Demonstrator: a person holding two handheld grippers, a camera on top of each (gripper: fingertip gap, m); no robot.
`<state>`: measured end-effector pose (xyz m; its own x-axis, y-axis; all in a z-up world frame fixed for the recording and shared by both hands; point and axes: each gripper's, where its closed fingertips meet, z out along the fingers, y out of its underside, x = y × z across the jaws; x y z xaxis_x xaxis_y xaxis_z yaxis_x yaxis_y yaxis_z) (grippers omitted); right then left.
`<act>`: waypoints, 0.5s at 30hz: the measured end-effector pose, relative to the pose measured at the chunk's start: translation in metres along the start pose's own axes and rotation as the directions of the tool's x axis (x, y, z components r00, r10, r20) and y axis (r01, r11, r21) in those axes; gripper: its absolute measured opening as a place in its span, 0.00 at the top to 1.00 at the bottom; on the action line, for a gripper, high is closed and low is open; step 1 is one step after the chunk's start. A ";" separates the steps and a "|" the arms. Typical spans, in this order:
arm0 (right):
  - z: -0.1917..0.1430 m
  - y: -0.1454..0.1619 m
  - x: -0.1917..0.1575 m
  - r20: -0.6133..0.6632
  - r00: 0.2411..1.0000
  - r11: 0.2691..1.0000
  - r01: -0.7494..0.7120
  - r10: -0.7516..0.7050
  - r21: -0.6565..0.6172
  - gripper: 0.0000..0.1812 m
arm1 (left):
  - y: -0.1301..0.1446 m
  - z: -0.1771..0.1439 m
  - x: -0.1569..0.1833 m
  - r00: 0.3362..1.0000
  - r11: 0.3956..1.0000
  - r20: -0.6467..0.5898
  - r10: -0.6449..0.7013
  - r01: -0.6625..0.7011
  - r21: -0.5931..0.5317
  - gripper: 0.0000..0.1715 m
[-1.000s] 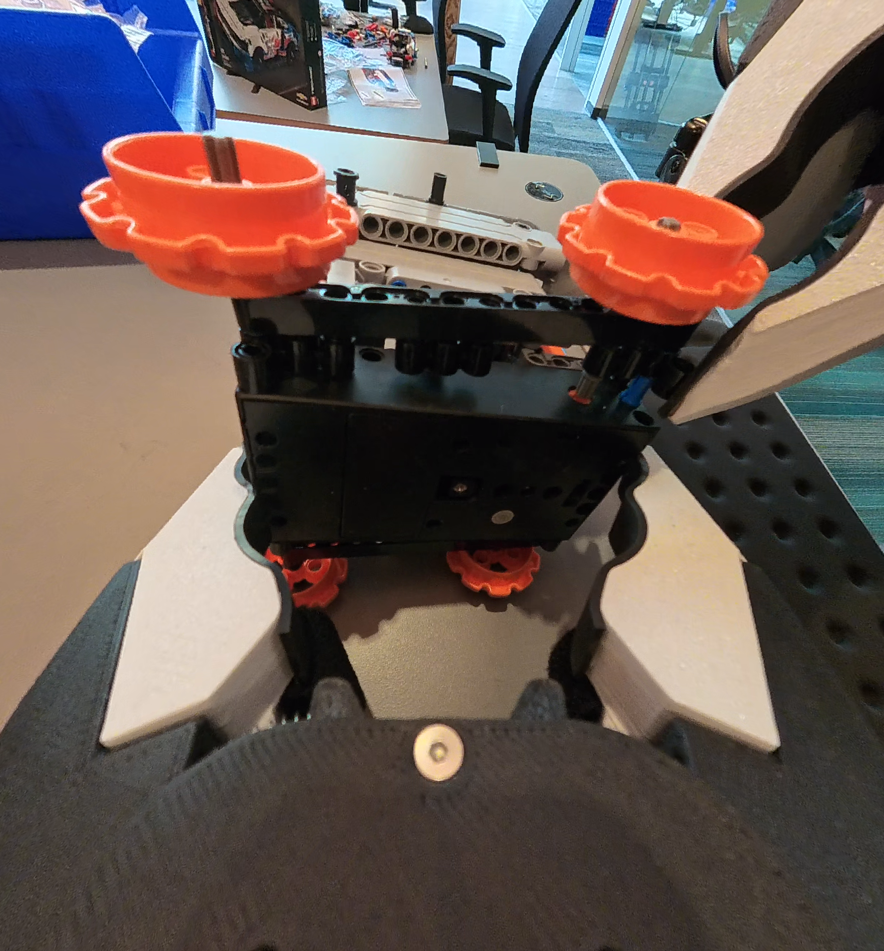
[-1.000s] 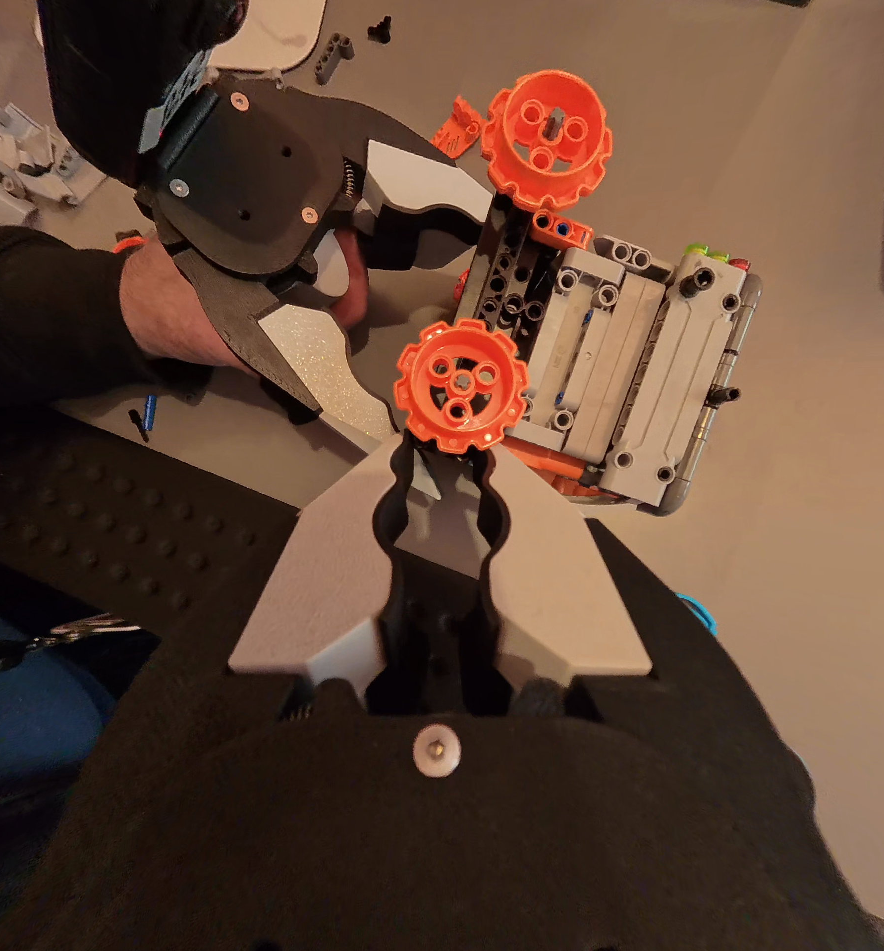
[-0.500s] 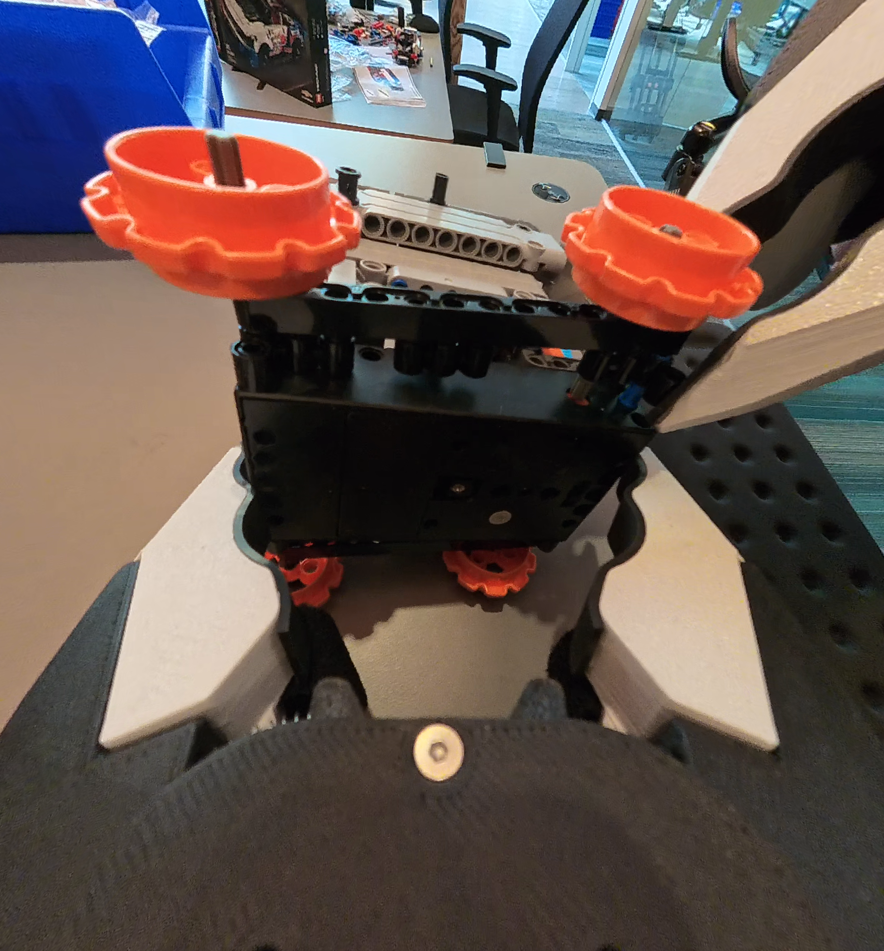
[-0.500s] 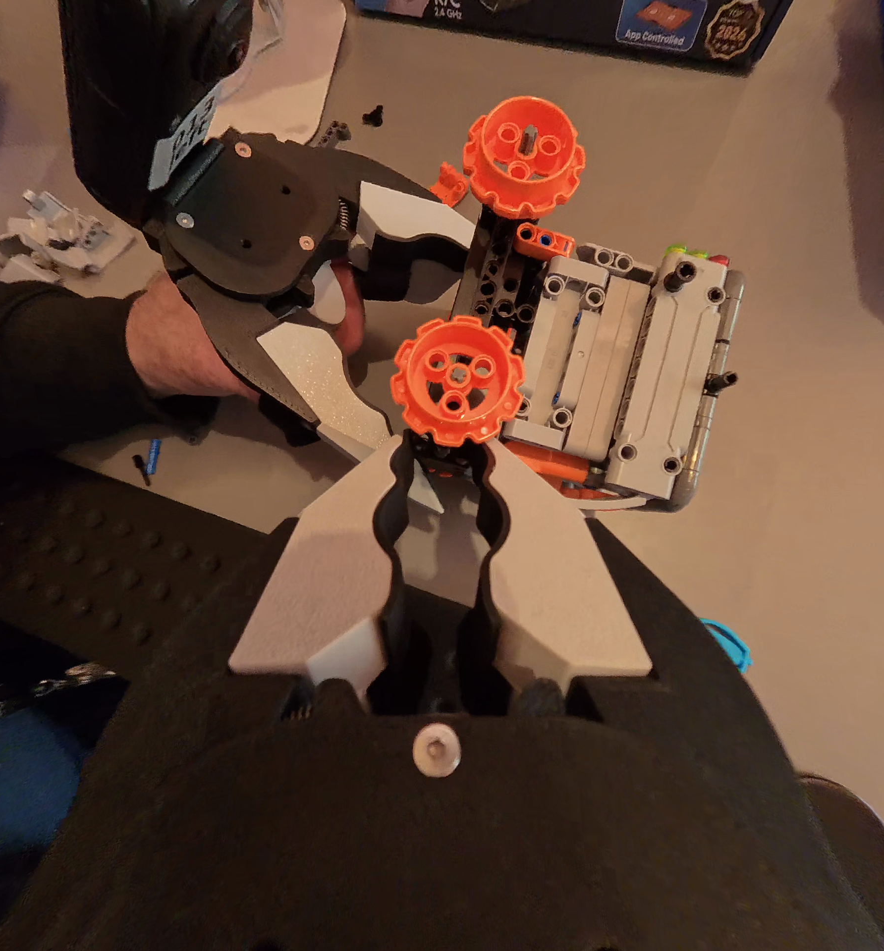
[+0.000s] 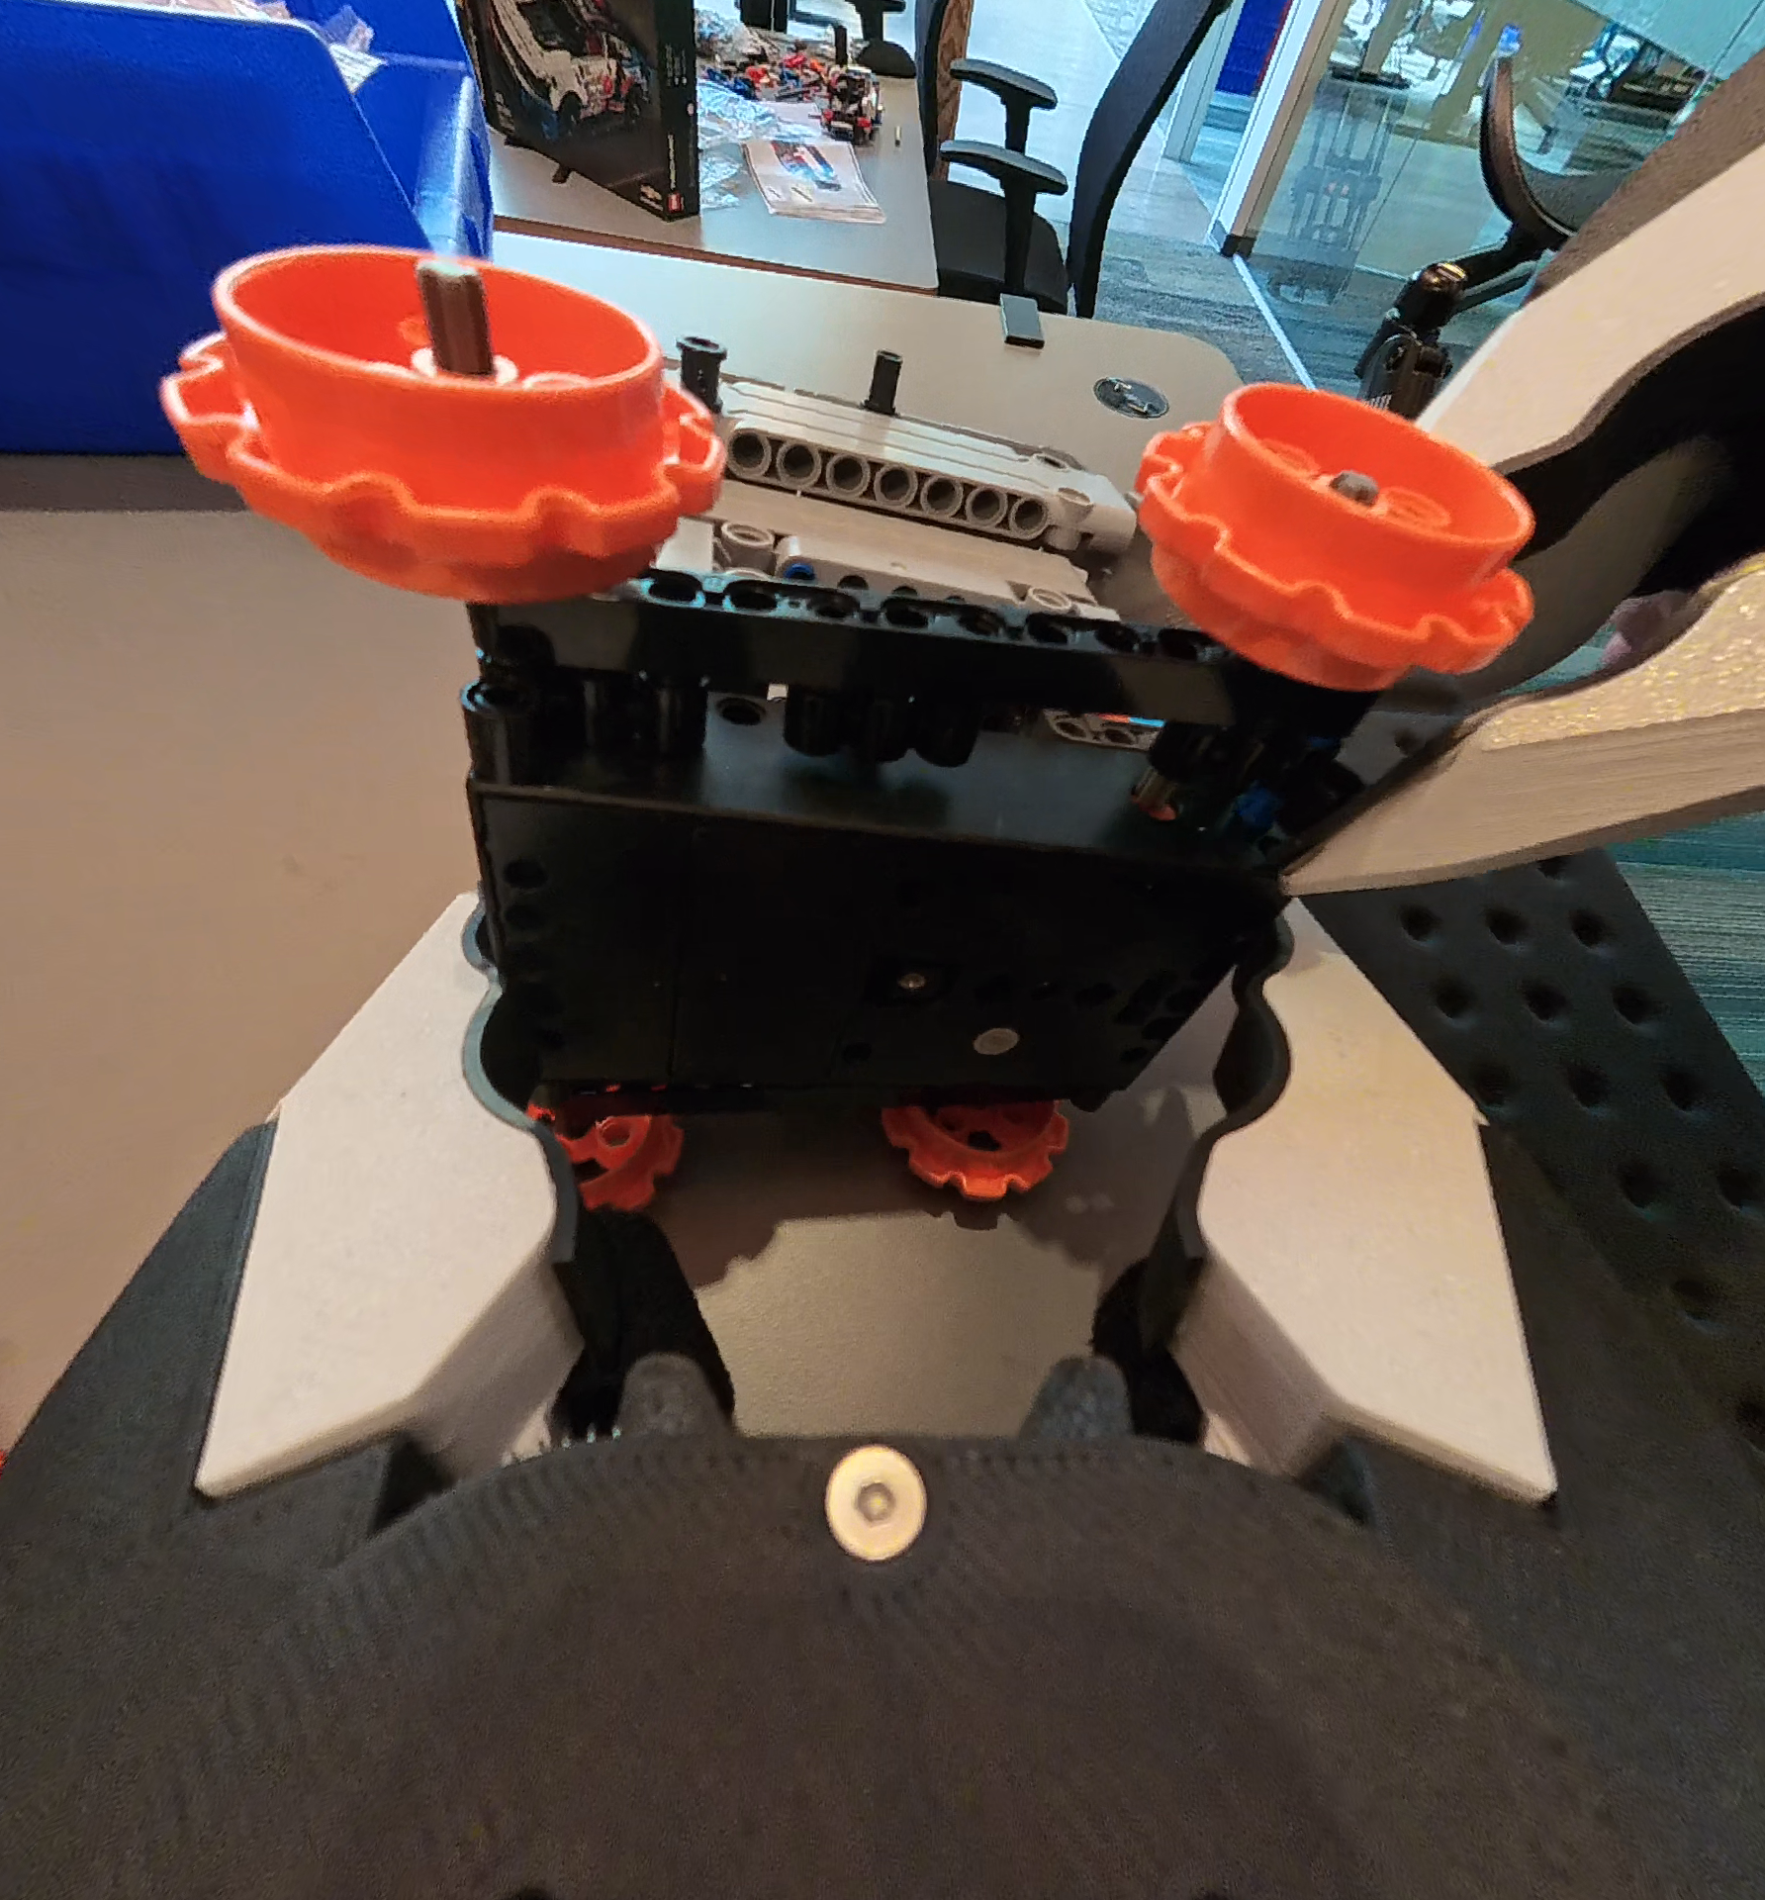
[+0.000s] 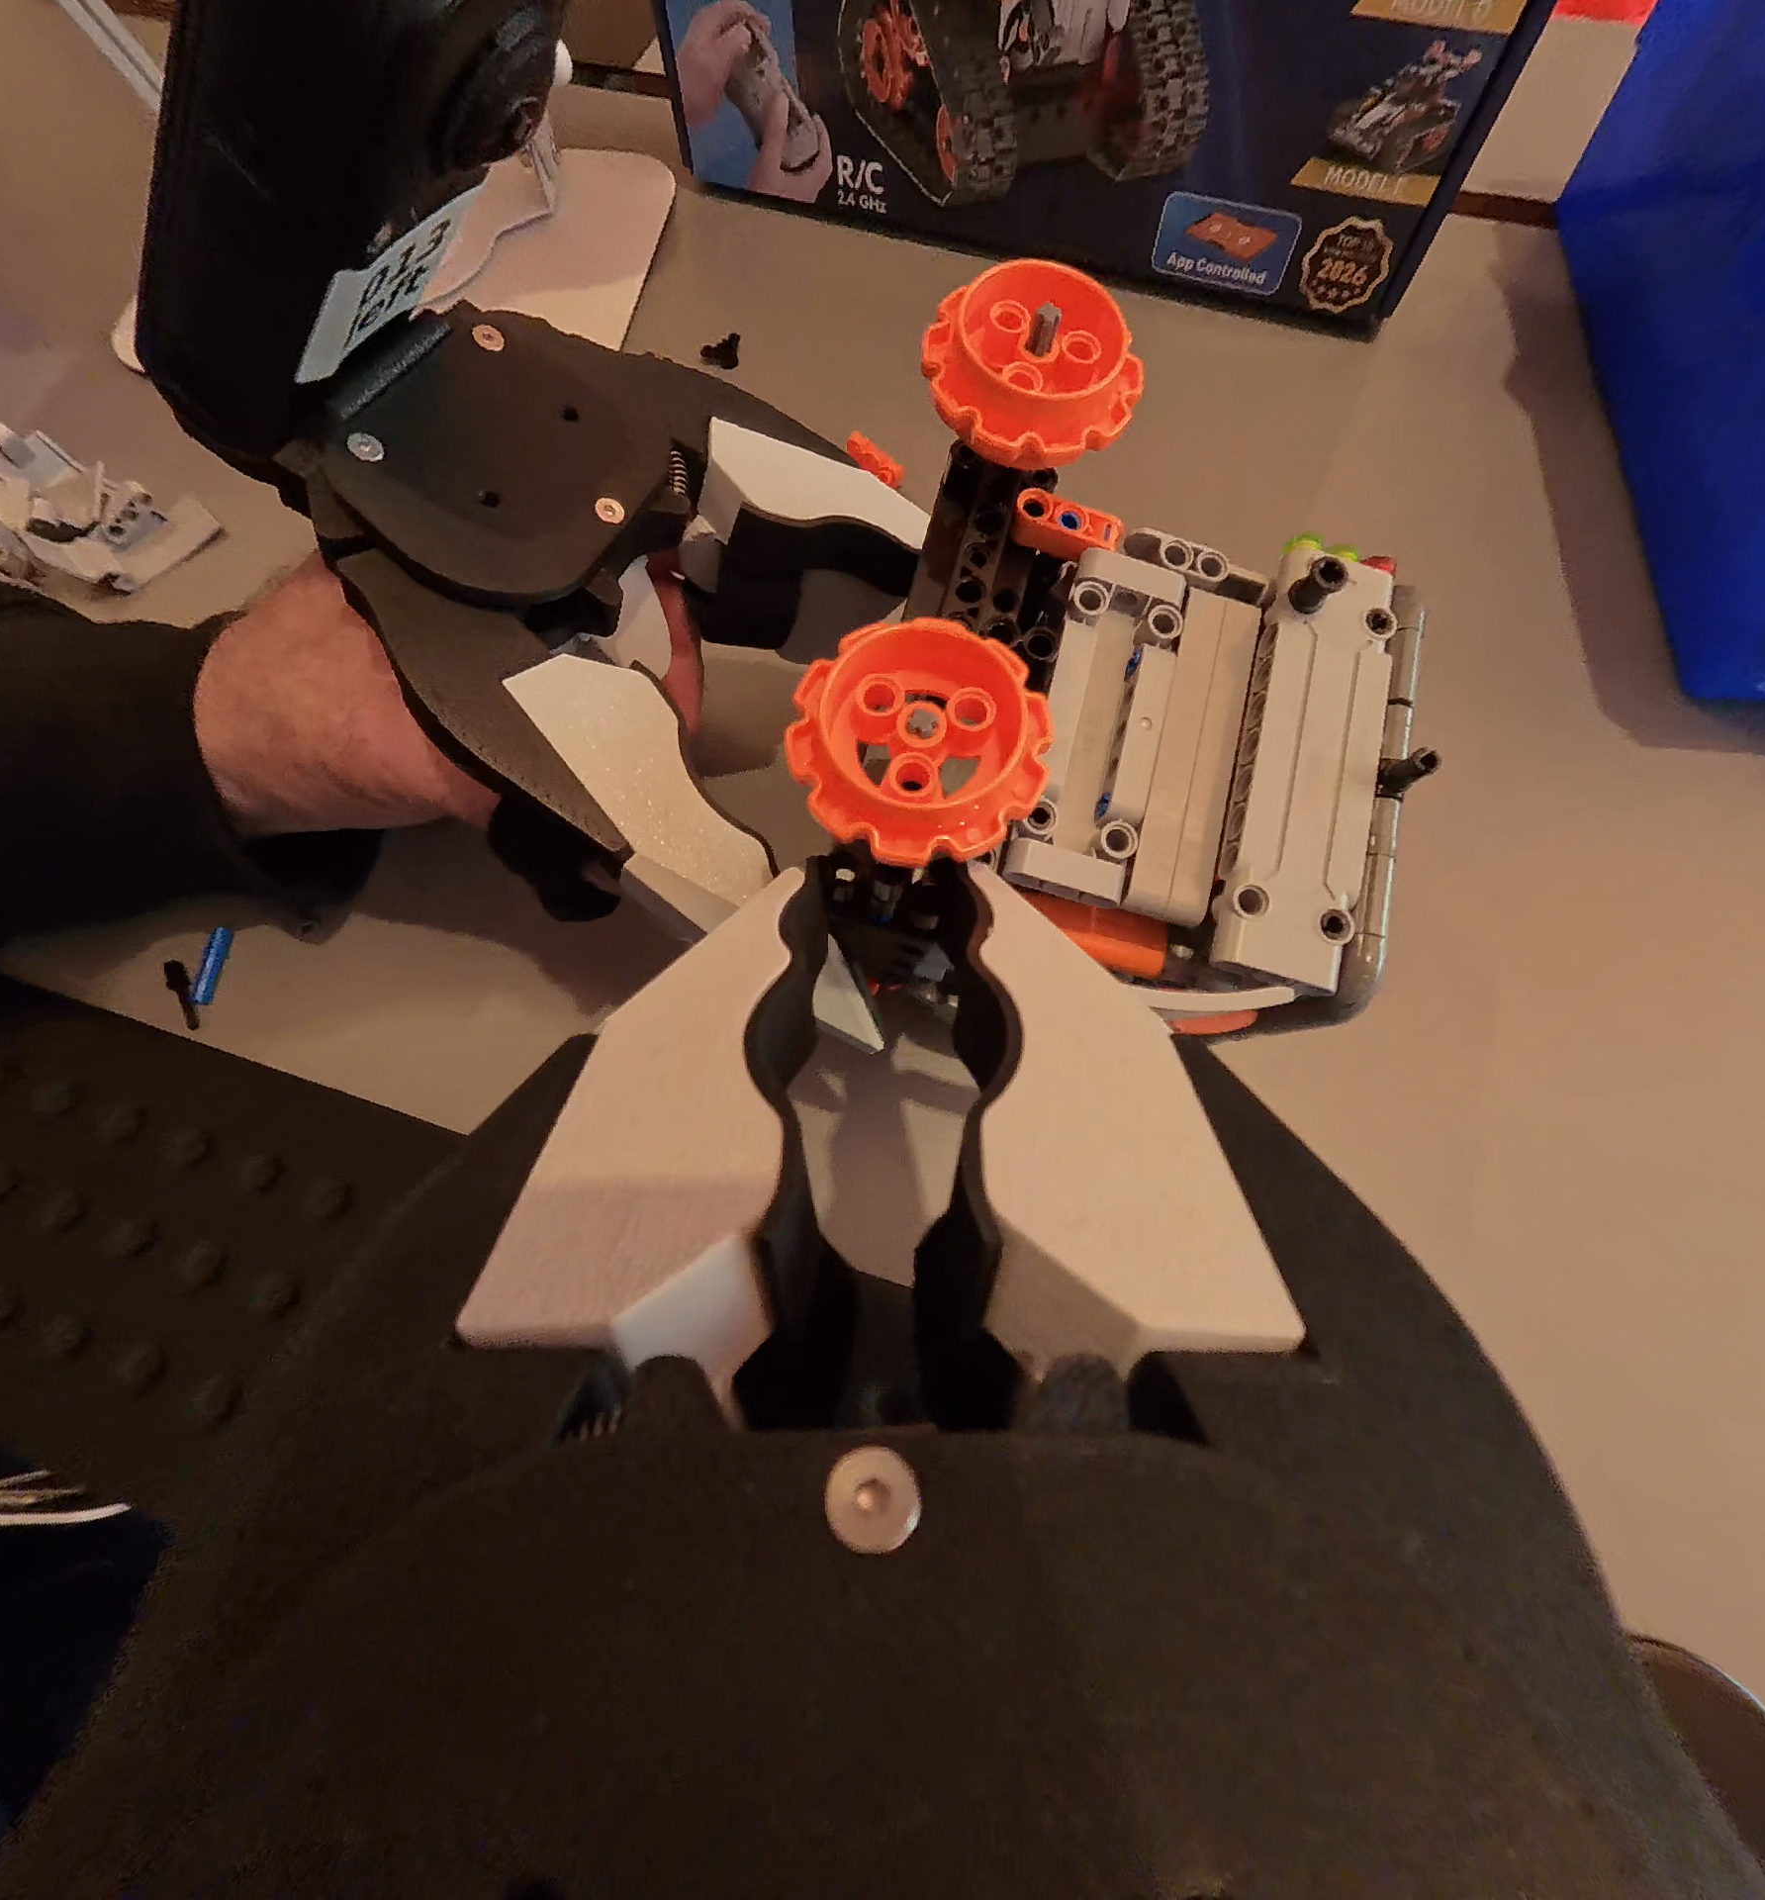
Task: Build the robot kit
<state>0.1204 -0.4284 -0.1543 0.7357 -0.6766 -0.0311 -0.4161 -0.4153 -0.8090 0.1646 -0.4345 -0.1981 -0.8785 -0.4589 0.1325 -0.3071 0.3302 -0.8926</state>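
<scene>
A brick-built vehicle model has a black block body (image 5: 858, 925), grey beams (image 6: 1218, 740) and toothed orange wheels. My left gripper (image 5: 868, 977) is shut on the black body, one finger on each side. Two orange wheels stand on top, left (image 5: 436, 432) and right (image 5: 1331, 535). Two more orange wheels (image 5: 976, 1146) show under the body, near the table. My right gripper (image 6: 878, 894) is closed narrowly on the black pin stack (image 6: 873, 915) under the near wheel (image 6: 914, 740). Its lower finger (image 5: 1577, 771) touches the model's right corner. The left gripper's fingers (image 6: 642, 740) show, held by a hand.
A printed toy box (image 6: 1063, 134) stands behind the model, with a blue bin (image 6: 1701, 360) at the right. Loose grey parts (image 6: 66, 514) and a blue pin (image 6: 208, 961) lie at the left. A black studded mat (image 6: 138, 1182) covers the near edge. Office chairs (image 5: 1002, 185) stand far back.
The right wrist view has pulled back and up, so the model sits lower in it and the toy box now shows. Both grippers keep their hold, and the left view barely changes.
</scene>
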 end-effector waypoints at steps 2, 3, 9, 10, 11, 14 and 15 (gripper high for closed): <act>0.000 -0.001 -0.001 0.010 1.000 1.000 -0.014 0.014 0.014 0.88 | 0.001 -0.001 -0.002 1.000 1.000 -0.005 0.011 -0.011 -0.003 0.21; 0.000 -0.001 -0.002 0.010 1.000 1.000 -0.021 0.021 0.018 0.87 | 0.001 -0.001 -0.001 1.000 1.000 -0.007 0.018 -0.018 -0.003 0.21; -0.008 -0.002 -0.001 0.031 0.999 1.000 -0.014 0.014 0.008 0.87 | 0.001 -0.001 -0.001 1.000 1.000 -0.008 0.018 -0.018 -0.003 0.21; -0.008 -0.002 -0.001 0.044 0.999 1.000 -0.015 0.014 0.008 0.87 | 0.001 -0.001 -0.001 1.000 1.000 -0.008 0.018 -0.018 -0.003 0.21; -0.008 -0.002 -0.001 0.054 0.998 1.000 -0.019 0.019 0.008 0.89 | 0.001 -0.001 -0.001 1.000 1.000 -0.009 0.018 -0.018 -0.003 0.21; -0.009 -0.001 -0.001 0.092 0.995 1.000 0.026 -0.027 0.013 0.90 | 0.001 -0.001 0.000 1.000 1.000 -0.011 0.022 -0.022 -0.003 0.21; -0.009 0.000 -0.001 0.108 0.993 0.999 0.037 -0.038 0.010 0.90 | 0.001 -0.001 0.000 1.000 1.000 -0.013 0.023 -0.023 -0.003 0.21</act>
<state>0.1151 -0.4333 -0.1486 0.8043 -0.5908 -0.0633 -0.3831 -0.4343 -0.8153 0.1640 -0.4336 -0.1988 -0.8898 -0.4409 0.1178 -0.2885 0.3433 -0.8938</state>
